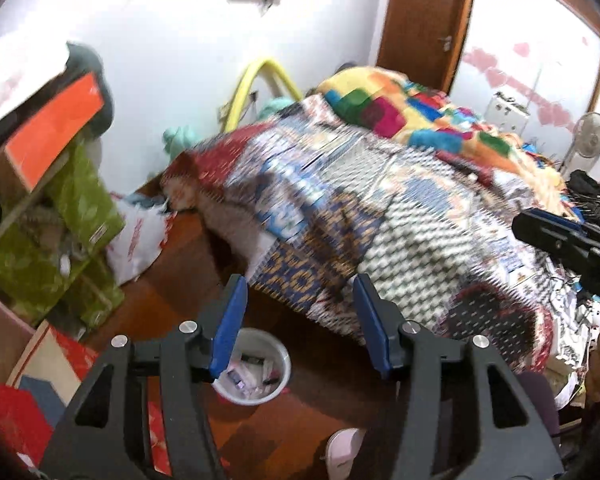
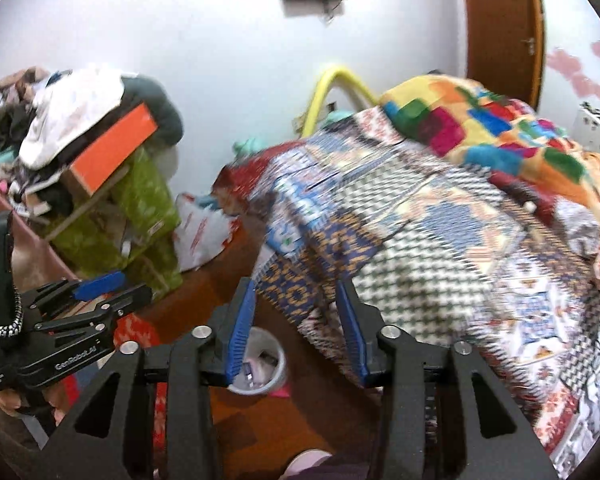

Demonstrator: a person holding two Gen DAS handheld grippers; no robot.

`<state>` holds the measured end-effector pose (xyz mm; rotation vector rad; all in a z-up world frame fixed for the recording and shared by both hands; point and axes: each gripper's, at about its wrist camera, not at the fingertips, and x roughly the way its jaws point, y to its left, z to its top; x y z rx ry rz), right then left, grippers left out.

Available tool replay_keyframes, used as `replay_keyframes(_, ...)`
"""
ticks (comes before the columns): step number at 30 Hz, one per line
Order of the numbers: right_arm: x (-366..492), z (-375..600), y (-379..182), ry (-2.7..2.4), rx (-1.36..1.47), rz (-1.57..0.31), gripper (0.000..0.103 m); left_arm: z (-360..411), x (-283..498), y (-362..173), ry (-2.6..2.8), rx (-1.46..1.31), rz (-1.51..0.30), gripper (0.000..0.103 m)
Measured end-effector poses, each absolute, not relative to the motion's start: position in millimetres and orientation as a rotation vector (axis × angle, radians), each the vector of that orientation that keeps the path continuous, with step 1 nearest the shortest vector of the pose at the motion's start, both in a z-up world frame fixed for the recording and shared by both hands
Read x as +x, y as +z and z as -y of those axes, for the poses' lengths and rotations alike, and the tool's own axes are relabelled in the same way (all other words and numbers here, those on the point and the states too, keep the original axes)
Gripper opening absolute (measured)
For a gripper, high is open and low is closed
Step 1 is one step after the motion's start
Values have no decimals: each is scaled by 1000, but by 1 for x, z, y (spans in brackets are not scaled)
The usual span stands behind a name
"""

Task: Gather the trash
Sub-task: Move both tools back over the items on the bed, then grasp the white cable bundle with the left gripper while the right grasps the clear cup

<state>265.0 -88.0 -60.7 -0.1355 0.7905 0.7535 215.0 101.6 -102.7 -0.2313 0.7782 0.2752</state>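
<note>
A white bin (image 1: 256, 368) holding several pieces of trash stands on the wooden floor beside the bed; it also shows in the right wrist view (image 2: 262, 364). My left gripper (image 1: 300, 292) is open and empty, held above the bin and the bed's corner. My right gripper (image 2: 296, 296) is open and empty over the same spot. The left gripper shows at the left in the right wrist view (image 2: 100, 292). The right gripper's body pokes in at the right edge of the left wrist view (image 1: 568, 240).
A bed with a patterned cover (image 1: 400, 220) and a colourful blanket (image 1: 412, 116) fills the right side. A pile of green boxes (image 1: 60, 240), an orange box (image 1: 56, 132) and clothes stands at left. A white plastic bag (image 1: 140, 240) lies by the wall. Red bags (image 1: 24, 412) lie on the floor.
</note>
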Motion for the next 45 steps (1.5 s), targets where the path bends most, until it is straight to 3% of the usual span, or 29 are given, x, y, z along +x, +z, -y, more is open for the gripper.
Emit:
replay_keyframes(3,269,116,-52,702,-114,-757,56,-75,229,-91,238,-200,-765,57)
replay_keyframes(6,276,143,-46,656,-110,-737,57,-49,246,-84,202,-183,-755,62)
replay_keyframes(20,333,261,-59,461,-50,-766,58,53,343,-99,38,-102,-833,63)
replay_keyframes(36,403,329,-127,361,-5,-920,58,154,481,-211,-154,-30,-1063,63)
replay_keyframes(45,440,331,-160,356,1,-997,58,168,528,-266,-201,18,-1141,63)
